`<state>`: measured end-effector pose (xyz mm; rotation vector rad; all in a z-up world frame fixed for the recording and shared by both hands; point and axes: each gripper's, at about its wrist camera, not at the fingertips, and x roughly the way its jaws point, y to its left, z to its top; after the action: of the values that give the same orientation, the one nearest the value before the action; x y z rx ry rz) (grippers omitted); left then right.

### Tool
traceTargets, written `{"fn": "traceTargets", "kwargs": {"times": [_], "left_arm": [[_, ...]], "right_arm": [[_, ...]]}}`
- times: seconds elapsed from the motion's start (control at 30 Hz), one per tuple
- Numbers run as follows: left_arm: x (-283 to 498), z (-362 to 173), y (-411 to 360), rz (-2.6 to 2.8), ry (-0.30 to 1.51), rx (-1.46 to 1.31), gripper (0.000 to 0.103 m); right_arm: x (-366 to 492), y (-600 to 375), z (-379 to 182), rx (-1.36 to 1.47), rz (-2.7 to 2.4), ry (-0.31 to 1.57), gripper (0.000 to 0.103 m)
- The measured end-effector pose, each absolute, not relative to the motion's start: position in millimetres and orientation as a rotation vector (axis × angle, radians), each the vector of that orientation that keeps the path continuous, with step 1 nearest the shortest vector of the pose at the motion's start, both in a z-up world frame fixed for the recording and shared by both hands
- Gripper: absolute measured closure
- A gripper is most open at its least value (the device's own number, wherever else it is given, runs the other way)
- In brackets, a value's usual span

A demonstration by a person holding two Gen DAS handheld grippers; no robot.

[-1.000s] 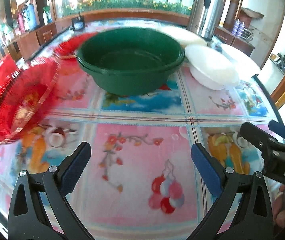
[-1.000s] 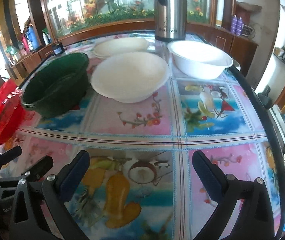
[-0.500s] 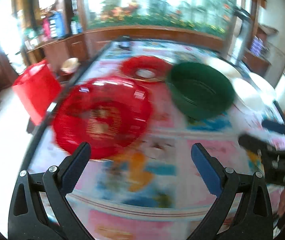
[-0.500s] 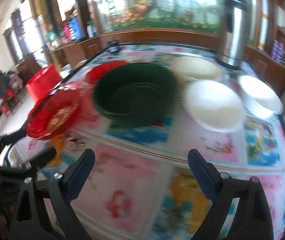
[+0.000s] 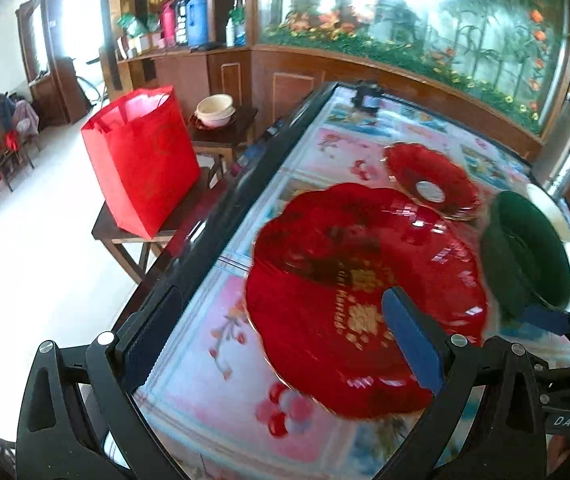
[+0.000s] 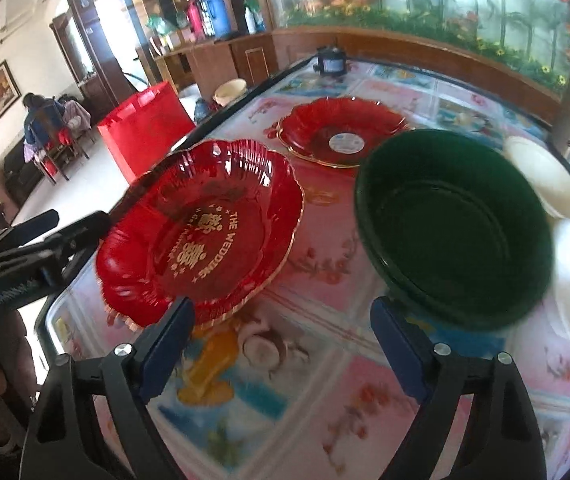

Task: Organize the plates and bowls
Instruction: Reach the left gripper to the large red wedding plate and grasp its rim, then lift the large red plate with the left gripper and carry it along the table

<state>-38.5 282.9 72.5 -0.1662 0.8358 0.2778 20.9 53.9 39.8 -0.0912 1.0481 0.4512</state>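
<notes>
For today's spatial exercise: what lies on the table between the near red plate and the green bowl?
Only bare patterned tablecloth: the right wrist view shows the near red plate and green bowl apart, nothing between them.

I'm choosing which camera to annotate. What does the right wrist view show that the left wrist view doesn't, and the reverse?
Only the right wrist view: the gold lettering on the large red plate reads sharply, the green bowl shows its whole empty inside, and the left tongs appear from the side.

Only the left wrist view: a cream bowl on a side table, plus the red bag in full.

Both: the two red plates, green bowl, white dishes, patterned table.
</notes>
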Motion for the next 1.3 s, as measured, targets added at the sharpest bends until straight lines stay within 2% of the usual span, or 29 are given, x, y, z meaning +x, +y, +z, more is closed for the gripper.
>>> {"fn": "traceTargets", "kwargs": {"times": [0.07,0.13,0.33,0.4,0.47,0.5,0.53,0.57,0.7,0.83,1.3], "left_arm": [[-29,67,288,0.276,0.850,-0.158,0.002],[-21,60,292,0.272,0.872,-0.155,0.002],[-3,47,304,0.255,0.906,-0.181,0.002],[2,43,305,0.253,0.921,-0.181,0.013],[7,36,308,0.239,0.954,-0.206,0.042],[10,32,310,0.229,0.979,-0.224,0.050],[13,26,312,0.215,1.004,-0.240,0.071],[16,19,313,0.217,1.035,-0.245,0.076],[16,18,310,0.202,1.028,-0.243,0.077],[13,20,307,0.214,1.026,-0.239,0.078],[-40,53,303,0.185,0.958,-0.241,0.080]], "right_arm": [[30,57,34,-0.069,0.456,1.075,0.024],[35,60,31,-0.055,0.460,1.092,0.036],[47,61,18,-0.015,0.485,1.126,0.056],[47,61,17,-0.004,0.488,1.131,0.057],[45,61,17,-0.019,0.486,1.129,0.061],[44,61,17,-0.030,0.483,1.128,0.066],[45,62,17,-0.039,0.481,1.129,0.070],[44,63,16,-0.042,0.485,1.133,0.072],[43,73,15,-0.102,0.488,1.116,0.081],[33,84,19,-0.223,0.438,1.054,0.081],[-2,88,44,-0.290,0.415,0.965,0.078]]}}
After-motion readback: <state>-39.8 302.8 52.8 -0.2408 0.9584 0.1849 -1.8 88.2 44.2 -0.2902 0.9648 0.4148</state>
